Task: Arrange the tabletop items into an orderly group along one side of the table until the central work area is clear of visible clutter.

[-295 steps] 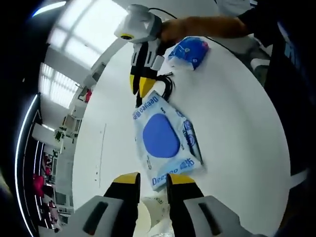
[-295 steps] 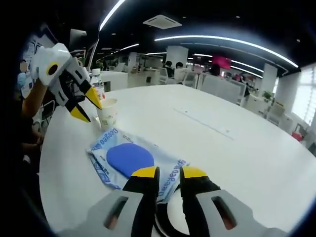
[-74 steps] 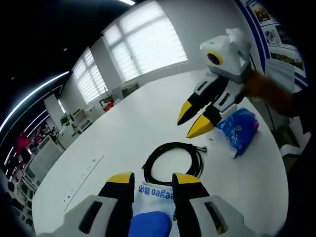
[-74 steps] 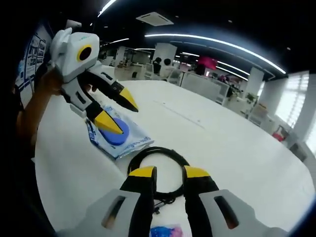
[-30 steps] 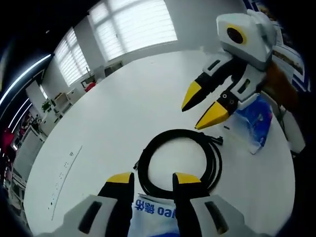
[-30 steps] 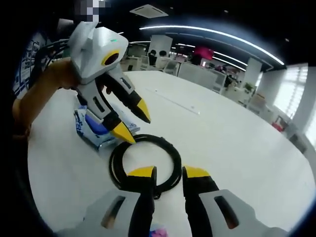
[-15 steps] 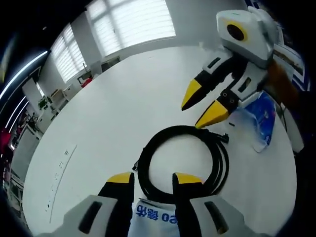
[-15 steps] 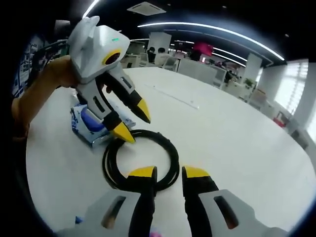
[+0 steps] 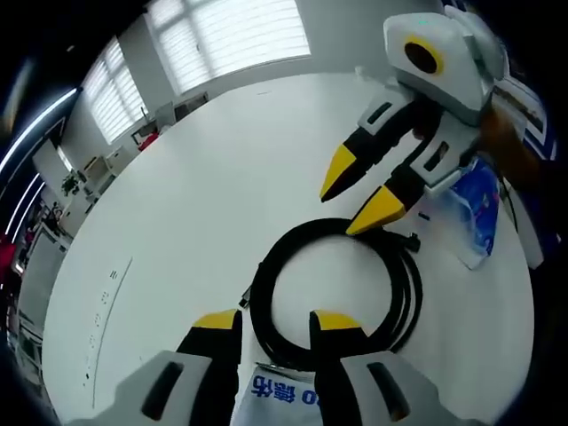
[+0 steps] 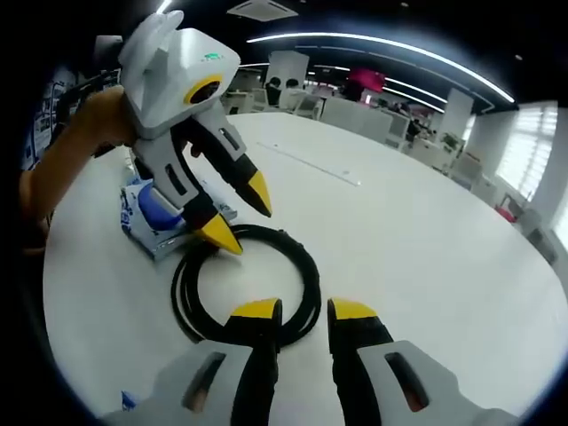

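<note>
**Two grippers converged on the coiled cable**

Both claws are held slightly parted and empty. The coiled black cable (image 9: 333, 288) (image 10: 247, 284) is found at twelve o'clock of the left gripper (image 9: 273, 321), while the right gripper (image 10: 292, 310) (image 9: 359, 194) is poised at its opposite rim.

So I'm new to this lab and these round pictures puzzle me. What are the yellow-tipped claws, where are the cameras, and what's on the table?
A person holds a two-jaw gripper in each hand, and a fisheye camera rides on each. In the left gripper view, the left gripper rises from the bottom, open; the right gripper enters opposite, also open. The right gripper view looks back the other way. On the white round table lies a coiled black cable, with both grippers at its rim. A blue-and-white plastic packet lies beside the coil and a blue plastic pouch on its other side. Nothing is held.
</note>
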Tool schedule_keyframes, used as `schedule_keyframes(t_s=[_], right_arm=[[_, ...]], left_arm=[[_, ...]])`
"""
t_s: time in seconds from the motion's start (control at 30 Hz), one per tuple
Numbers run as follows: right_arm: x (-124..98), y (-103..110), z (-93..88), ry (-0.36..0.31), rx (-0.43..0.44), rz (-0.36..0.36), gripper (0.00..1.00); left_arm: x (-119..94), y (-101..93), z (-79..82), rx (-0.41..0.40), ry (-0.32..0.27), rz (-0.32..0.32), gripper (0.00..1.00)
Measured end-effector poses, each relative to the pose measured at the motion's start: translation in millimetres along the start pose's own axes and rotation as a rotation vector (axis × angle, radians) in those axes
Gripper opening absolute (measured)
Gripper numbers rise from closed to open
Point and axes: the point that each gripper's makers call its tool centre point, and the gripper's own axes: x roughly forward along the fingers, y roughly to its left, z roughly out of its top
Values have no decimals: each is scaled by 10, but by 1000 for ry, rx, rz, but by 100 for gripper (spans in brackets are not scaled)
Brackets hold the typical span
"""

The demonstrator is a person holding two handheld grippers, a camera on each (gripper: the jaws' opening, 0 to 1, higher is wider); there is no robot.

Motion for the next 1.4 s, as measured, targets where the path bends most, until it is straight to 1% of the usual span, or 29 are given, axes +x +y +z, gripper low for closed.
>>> schedule_keyframes(t_s=[0.07,0.37,0.67,0.73,0.77,0.8,0.87,0.9,1.07,1.17,1.23,1.37,1.4], right_arm=[[-7,39,-28,5,-1,-1,19],[36,16,-62,10,8,5,19],[101,2,-87,13,23,10,18],[126,1,-106,16,31,17,18],[136,5,-103,10,54,29,16],[140,16,-103,8,63,38,14],[157,58,-121,7,85,62,10],[165,48,-129,11,100,57,10],[167,55,-136,21,148,63,10],[171,69,-136,17,143,54,10],[173,64,-139,14,168,49,9],[174,77,-143,17,153,40,8],[179,82,-141,22,146,37,8]], left_arm=[[26,-5,-12,1,11,-5,29],[56,22,-1,-8,1,-2,28],[102,58,-22,-24,8,-4,27],[118,80,-22,-26,8,10,23],[125,85,-25,-36,6,14,21],[133,109,-22,-43,2,19,18],[164,86,-34,-64,-9,15,13],[175,104,-39,-67,-10,33,11],[177,137,-23,-54,-5,46,10],[194,139,-17,-41,0,54,10],[194,157,-19,-46,0,60,9],[193,174,-18,-45,-2,67,8],[204,192,-20,-42,-1,77,8]])
